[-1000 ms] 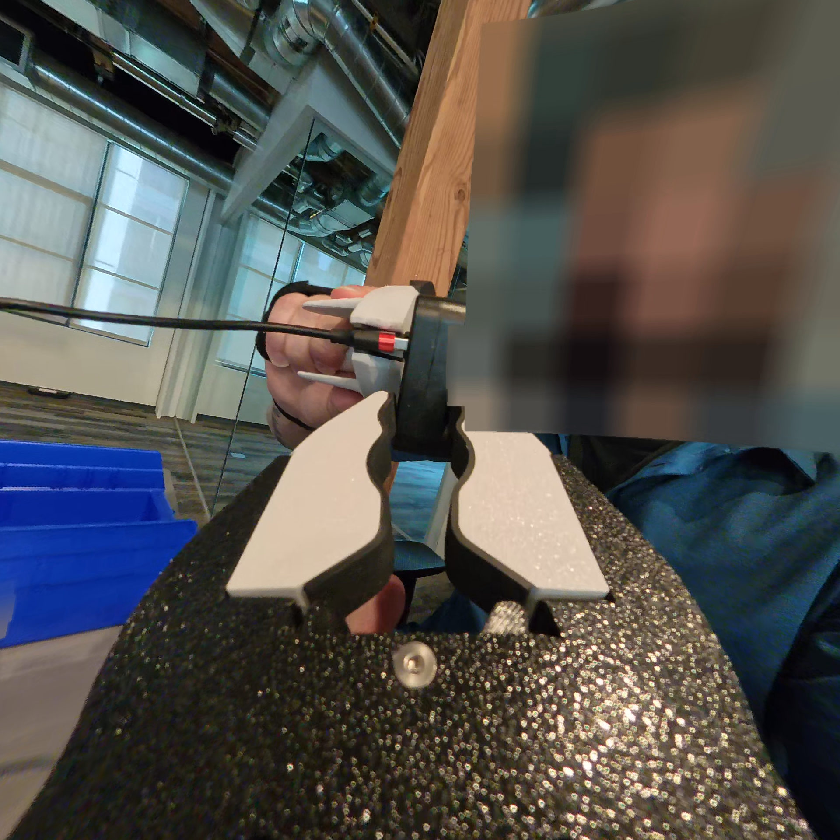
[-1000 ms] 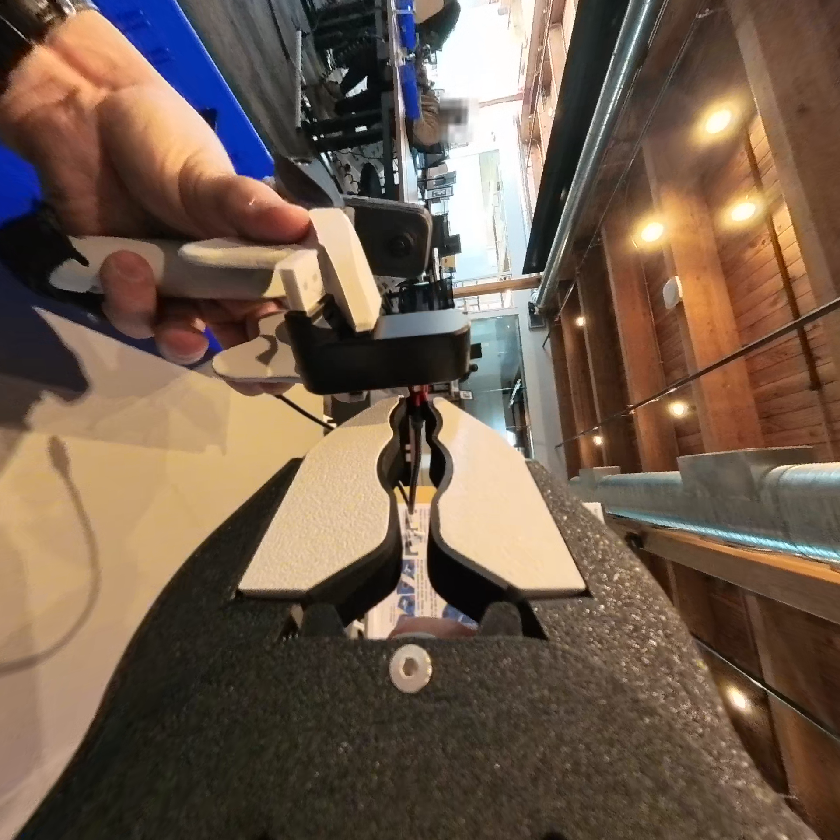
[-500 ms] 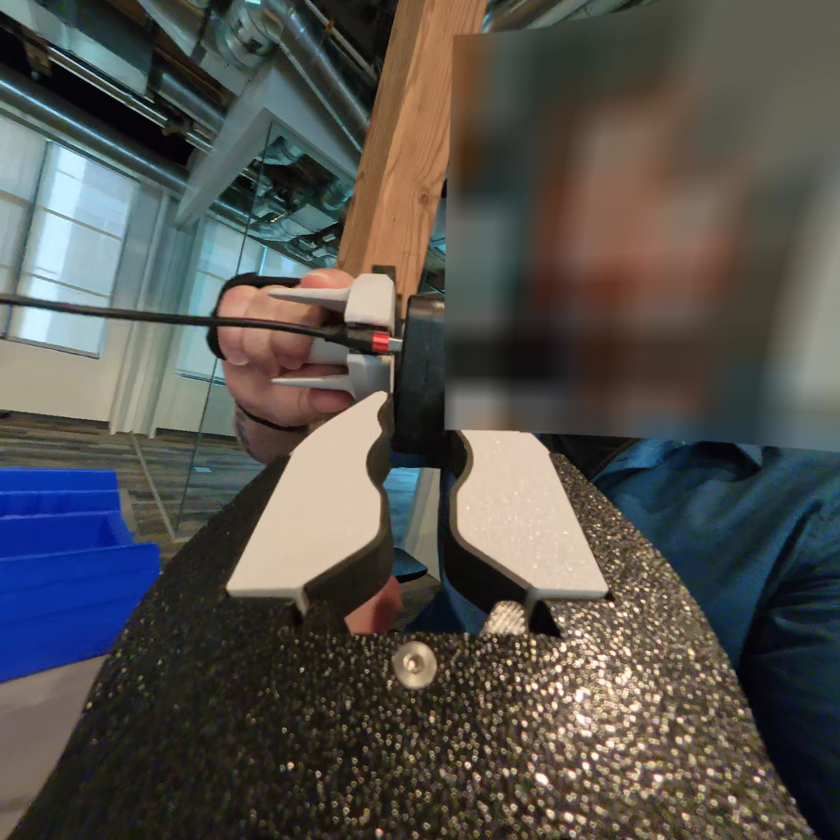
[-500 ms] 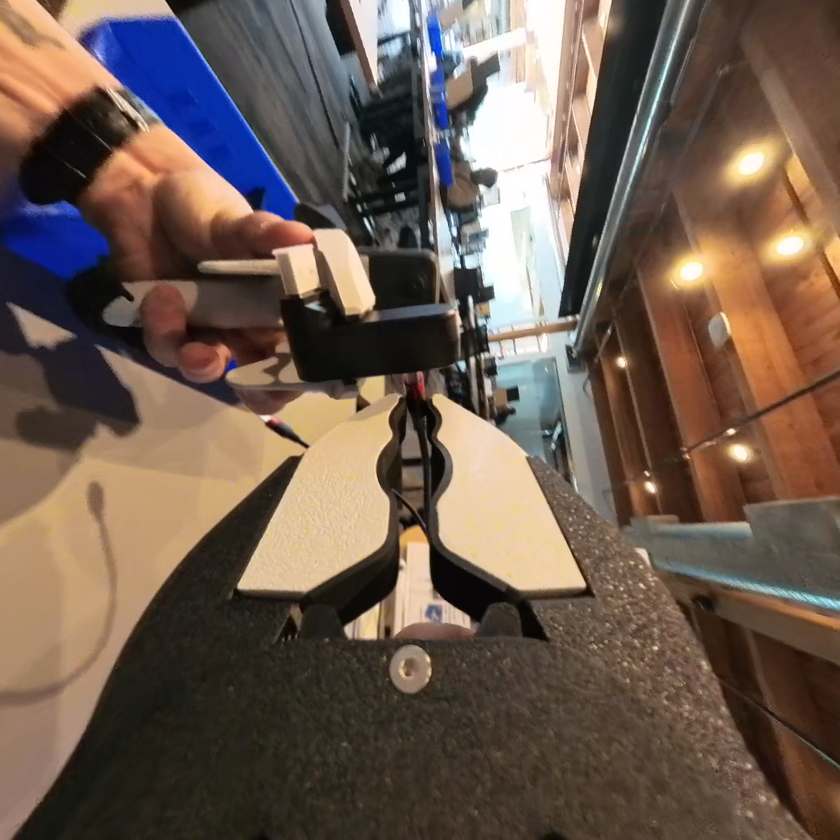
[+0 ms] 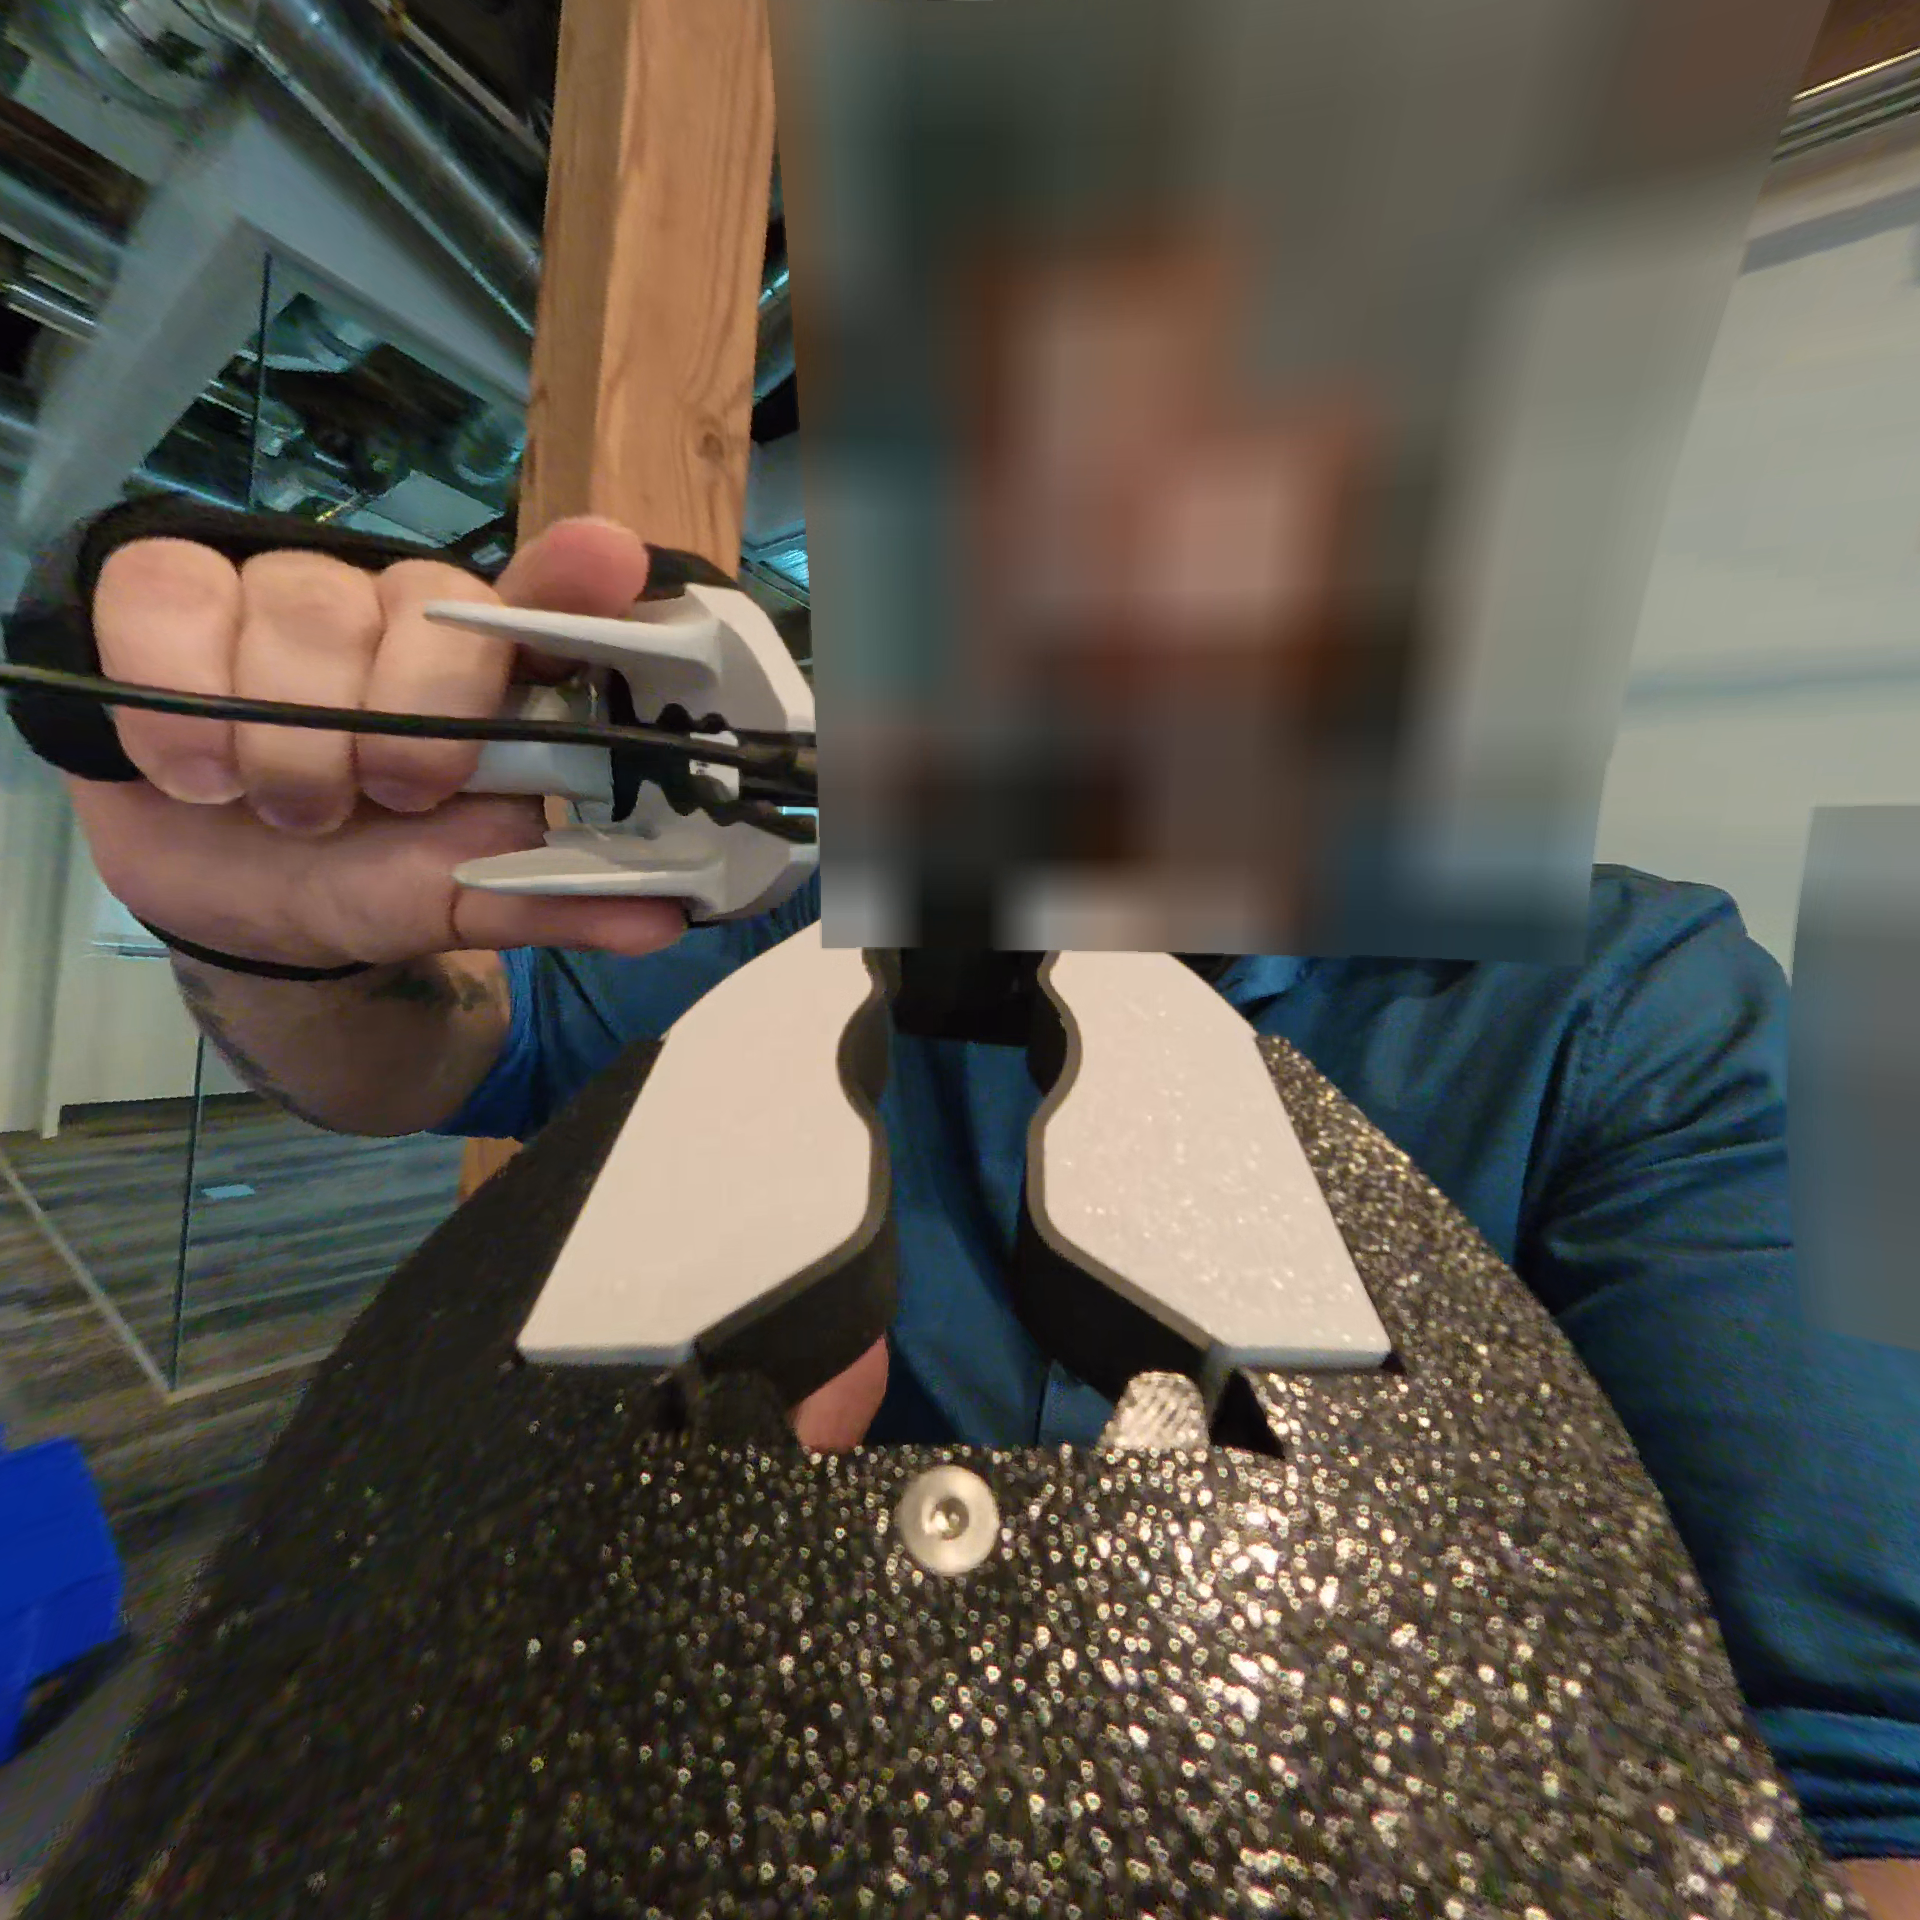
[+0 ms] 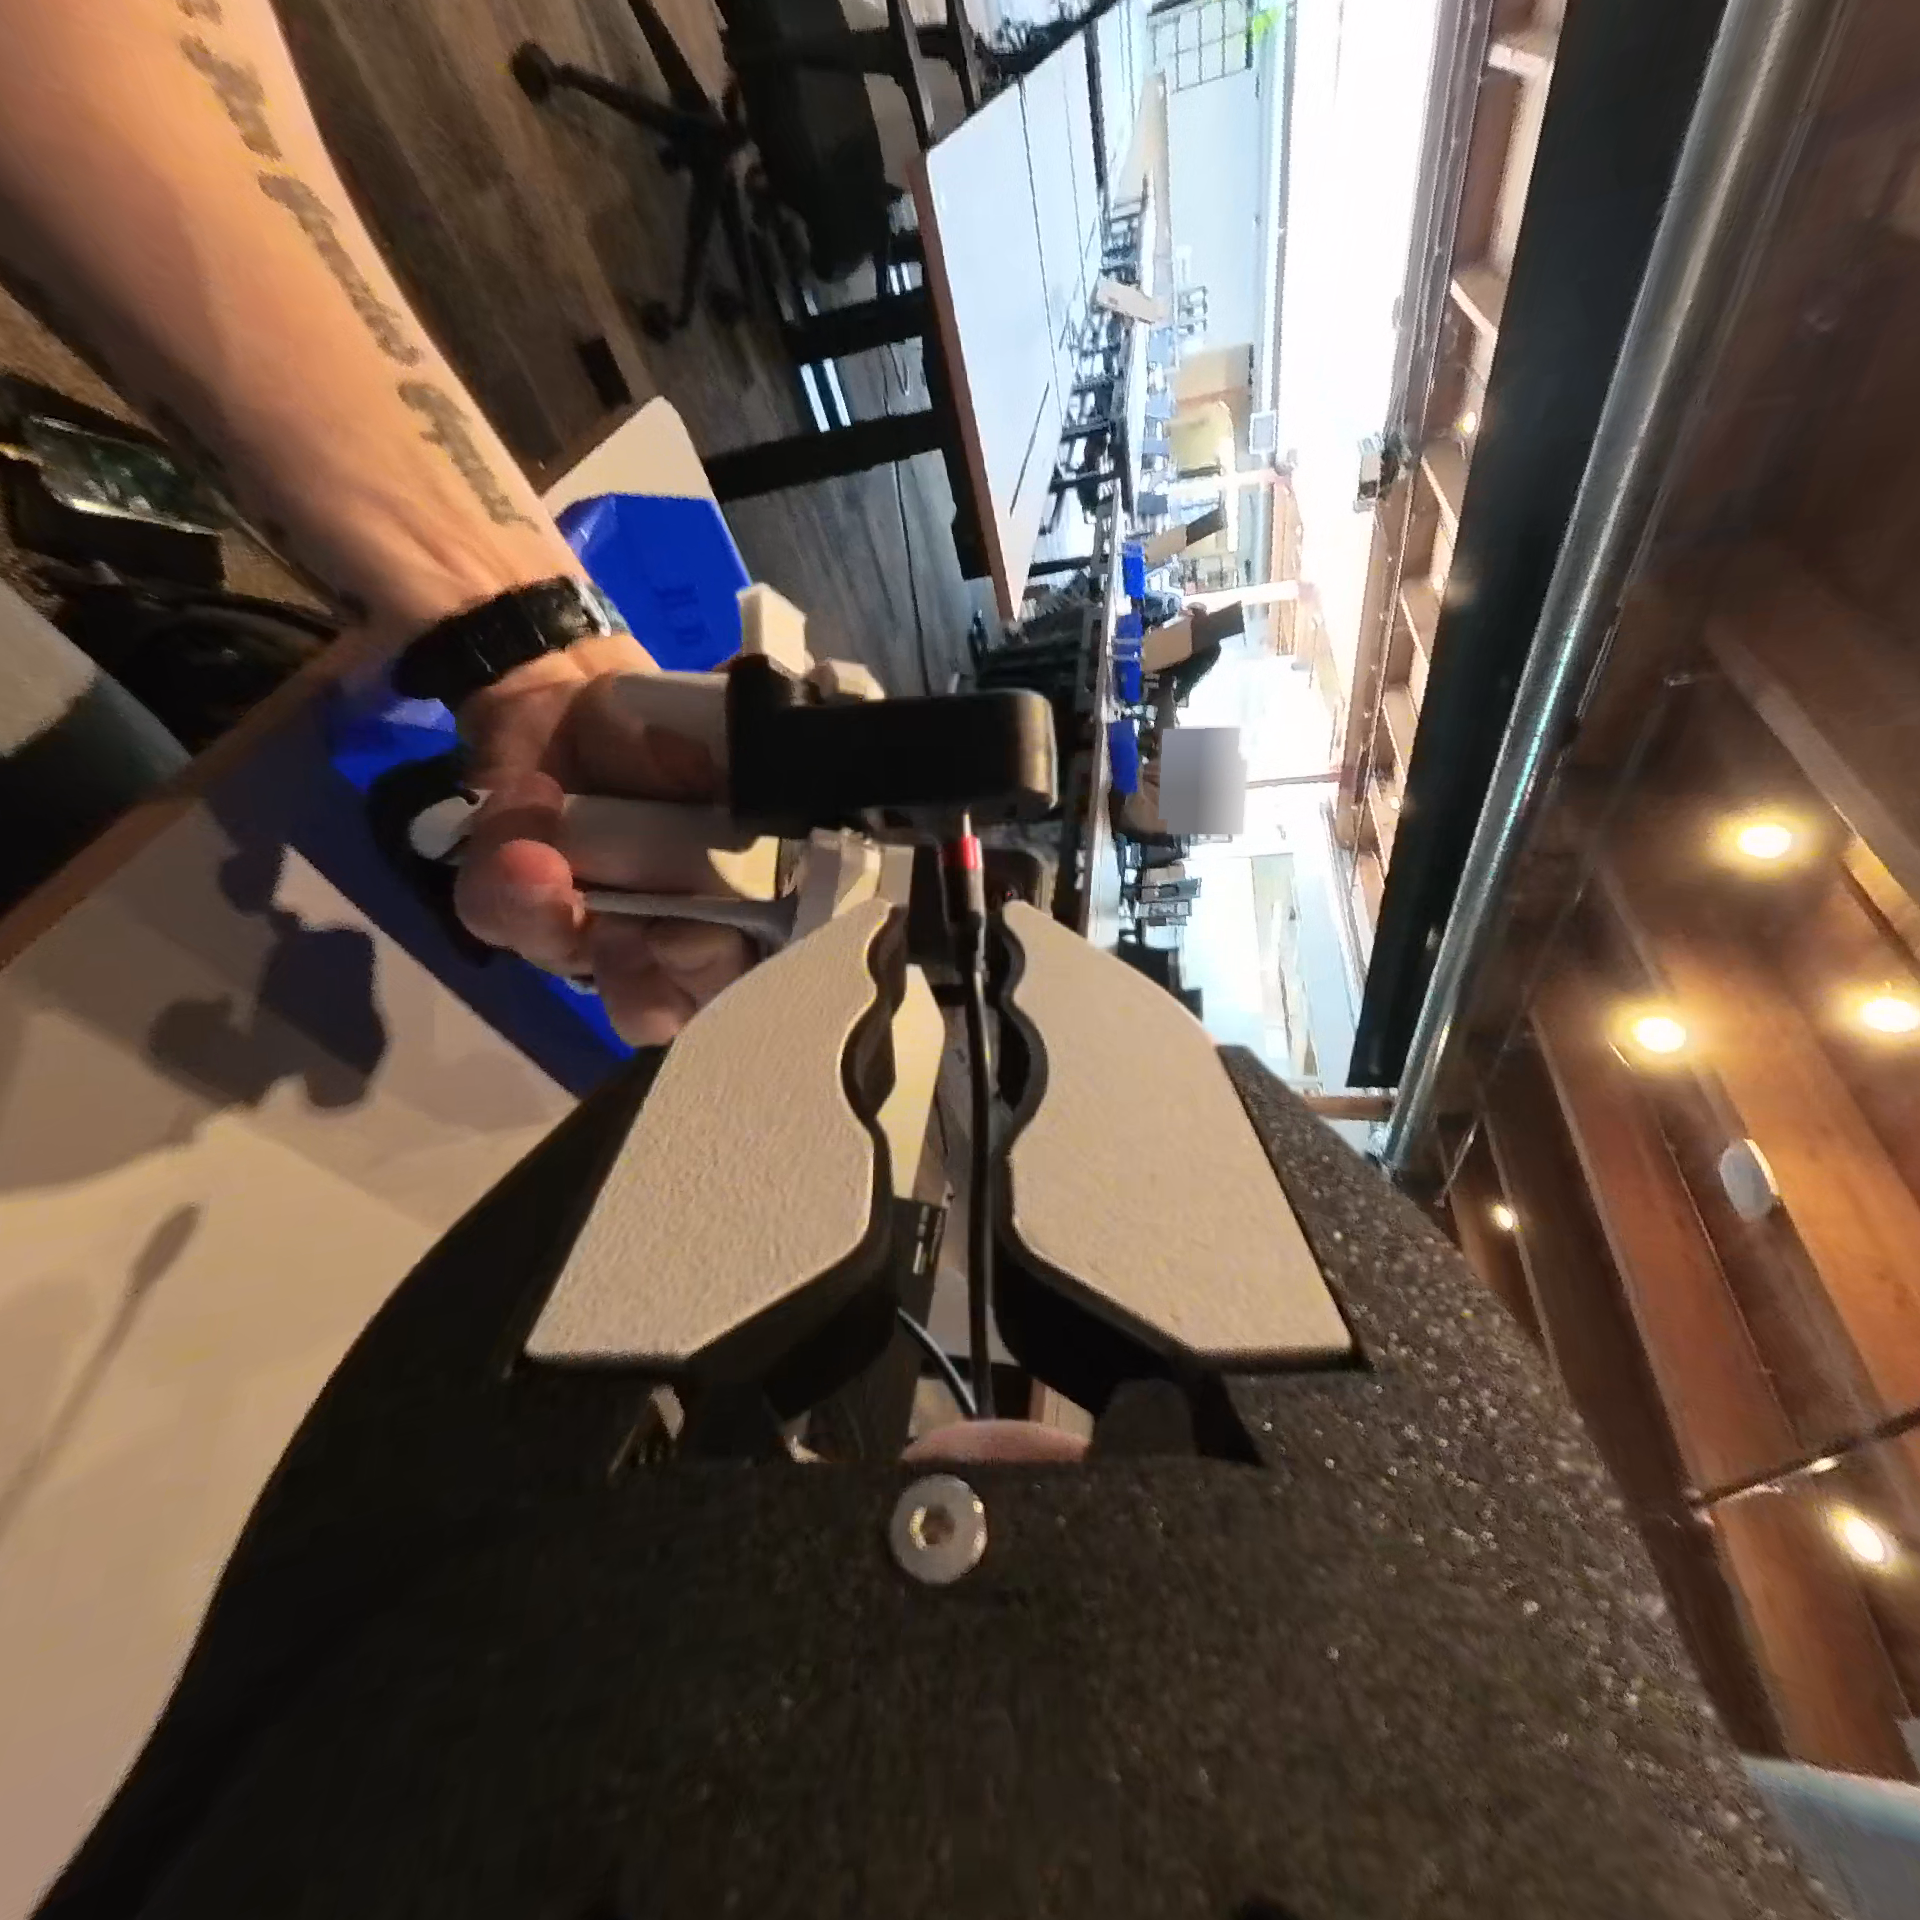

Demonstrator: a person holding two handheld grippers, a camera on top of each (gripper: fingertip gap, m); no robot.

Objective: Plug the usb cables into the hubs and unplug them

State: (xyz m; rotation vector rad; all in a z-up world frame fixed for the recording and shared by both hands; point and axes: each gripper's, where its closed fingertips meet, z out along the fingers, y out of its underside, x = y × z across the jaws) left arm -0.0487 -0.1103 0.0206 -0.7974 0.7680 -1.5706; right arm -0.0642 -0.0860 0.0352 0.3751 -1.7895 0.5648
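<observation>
A: Where is the hub?

B: In the right wrist view the black hub sits just above centre, held edge-on by the left gripper, whose fingers are clamped on it. In the left wrist view only a dark sliver of it shows between those fingers, under the blurred patch.

A: And the cable?

B: The black usb cable runs up the gap of the right gripper. Its red-banded plug meets the hub's lower edge. The fingers stand a little apart around the cord; I can't tell whether they actually pinch it.

A: Plugged in, then?

B: It looks seated, though the joint is small and partly hidden. I'd judge this the end of a plug-in, or the start of pulling out.

A: Next move?

B: Probably a firm grip on the plug body, then a straight pull along the port while the left gripper braces the hub. The pale surface lies at lower left.
</observation>
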